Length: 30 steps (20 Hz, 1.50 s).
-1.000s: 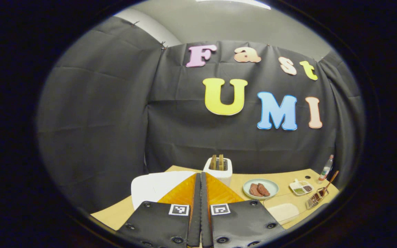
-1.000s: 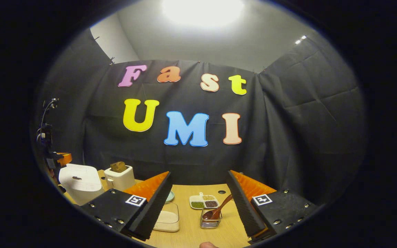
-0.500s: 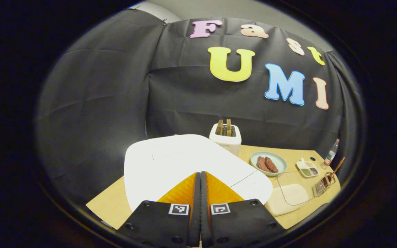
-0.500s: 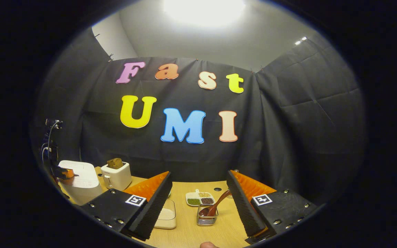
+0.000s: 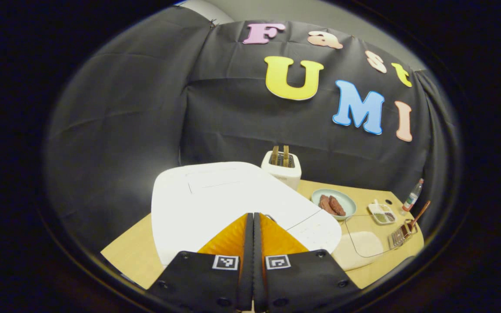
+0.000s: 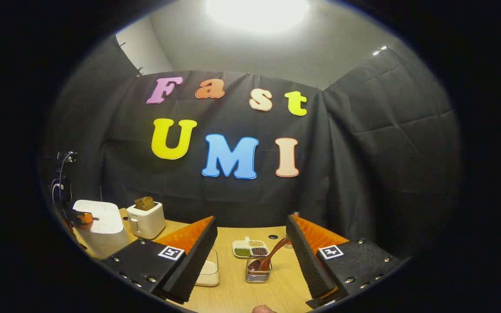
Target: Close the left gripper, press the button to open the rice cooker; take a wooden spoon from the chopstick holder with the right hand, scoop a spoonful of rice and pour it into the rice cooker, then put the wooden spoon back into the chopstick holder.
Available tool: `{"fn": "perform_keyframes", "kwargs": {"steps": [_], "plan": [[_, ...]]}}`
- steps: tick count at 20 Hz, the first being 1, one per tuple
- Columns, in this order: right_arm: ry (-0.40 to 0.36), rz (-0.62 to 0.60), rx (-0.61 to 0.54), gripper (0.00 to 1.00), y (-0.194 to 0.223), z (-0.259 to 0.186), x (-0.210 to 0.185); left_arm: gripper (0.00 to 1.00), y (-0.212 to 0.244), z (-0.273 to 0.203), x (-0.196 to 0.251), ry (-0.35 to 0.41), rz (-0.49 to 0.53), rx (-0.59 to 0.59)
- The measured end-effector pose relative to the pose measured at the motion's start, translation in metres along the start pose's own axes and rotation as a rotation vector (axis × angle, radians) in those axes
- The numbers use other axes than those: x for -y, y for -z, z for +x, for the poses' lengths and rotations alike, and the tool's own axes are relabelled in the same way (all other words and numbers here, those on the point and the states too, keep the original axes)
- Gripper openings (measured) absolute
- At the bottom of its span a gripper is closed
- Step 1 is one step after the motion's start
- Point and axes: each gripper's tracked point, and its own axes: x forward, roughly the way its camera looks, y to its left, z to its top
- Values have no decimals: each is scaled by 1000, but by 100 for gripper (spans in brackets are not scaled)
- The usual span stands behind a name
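On the far left of the table sits the white rice cooker, with its lid down. The left gripper has its two fingers pressed together with nothing between them, and its tip is right over the near part of the lid, pointing along it toward the far wall. I think the button is just under or in front of that tip, but I cannot see it well. In the right gripper view, the left gripper is at the near side of the cooker's top. Next to the right is a white toaster, then a plate of meat. Nearer is the clear box of rice. Farther right is the wire chopstick holder with the wooden spoon leaning up to the right. The right gripper is wide open and empty, and the spoon lies straight ahead of it, with bare table between them.
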Motion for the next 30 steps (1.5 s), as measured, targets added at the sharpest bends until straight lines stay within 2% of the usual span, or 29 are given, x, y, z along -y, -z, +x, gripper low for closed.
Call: {"fn": "perform_keyframes", "kwargs": {"steps": [4,8,9,11,12,17,19,20,24,30], "plan": [[-20,12,6,96,-2,6,6,8,-16,-5,0,-44,27,38],[-34,23,14,96,-3,16,14,10,-72,-20,-2,-96,87,161],[-38,29,14,96,-3,17,17,8,-85,-23,-2,-106,92,184],[-46,35,8,96,0,22,21,10,-113,-30,-2,-125,92,237],[-50,39,5,96,2,25,23,6,-126,-35,-1,-132,88,263],[-66,54,-16,96,10,40,36,11,-160,-71,21,-121,63,362],[-74,60,-20,96,12,49,40,11,-172,-89,40,-88,55,407],[-76,62,-25,96,14,54,43,28,-176,-98,52,-65,56,427],[-89,71,-38,97,20,77,54,98,-190,-128,75,-73,81,500],[-97,107,-95,96,46,121,71,99,-178,-157,101,-75,122,515]]}}
